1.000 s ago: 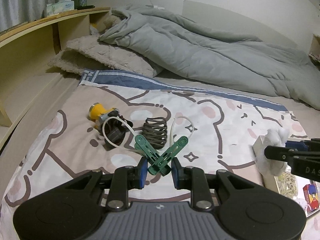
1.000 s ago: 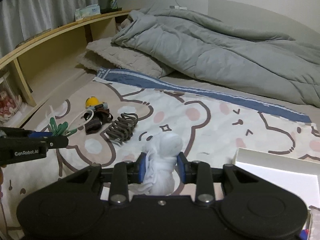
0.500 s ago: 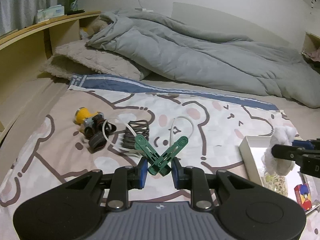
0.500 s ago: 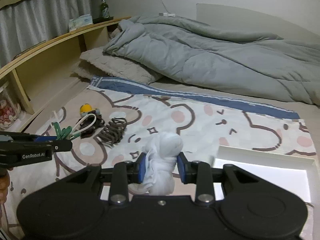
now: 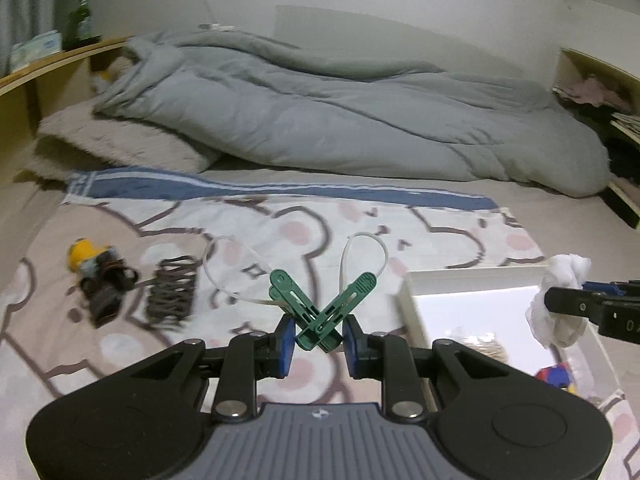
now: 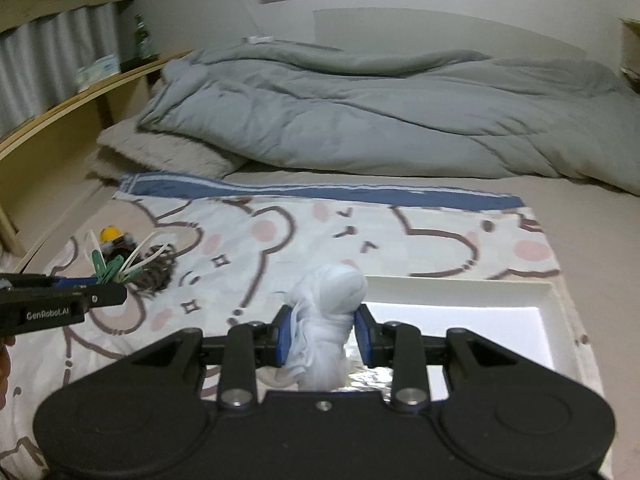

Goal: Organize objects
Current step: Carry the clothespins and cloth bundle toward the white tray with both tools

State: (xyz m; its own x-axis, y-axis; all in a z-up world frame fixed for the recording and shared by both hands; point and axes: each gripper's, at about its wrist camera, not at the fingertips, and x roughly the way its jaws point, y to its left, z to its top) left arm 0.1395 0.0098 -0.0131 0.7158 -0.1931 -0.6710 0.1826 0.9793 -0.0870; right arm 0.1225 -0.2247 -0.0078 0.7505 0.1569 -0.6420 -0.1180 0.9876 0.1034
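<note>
My left gripper (image 5: pixel 319 340) is shut on two crossed green clothes pegs (image 5: pixel 324 306) with white loops on them, held above the bear-print sheet just left of the white box (image 5: pixel 412 312). In the right wrist view those green clothes pegs (image 6: pixel 110 270) stick out of the left gripper (image 6: pixel 104 290) at the far left. My right gripper (image 6: pixel 320 334) is shut on a bundled white cloth (image 6: pixel 328 308) over the near left part of the white box (image 6: pixel 556 312). That white cloth (image 5: pixel 562 296) shows at the right edge of the left wrist view.
On the sheet to the left lie a yellow-capped gadget (image 5: pixel 90 262) with a dark strap and a dark coiled spring clip (image 5: pixel 172 292). The box holds small items (image 5: pixel 556 376). A grey duvet (image 5: pixel 320 120) and pillow (image 5: pixel 116 144) fill the back. A wooden shelf (image 6: pixel 80 100) runs along the left.
Both grippers have swung to the right with their loads. The white box has come into view under the right gripper, and the gadget and spring clip have slid off to the left.
</note>
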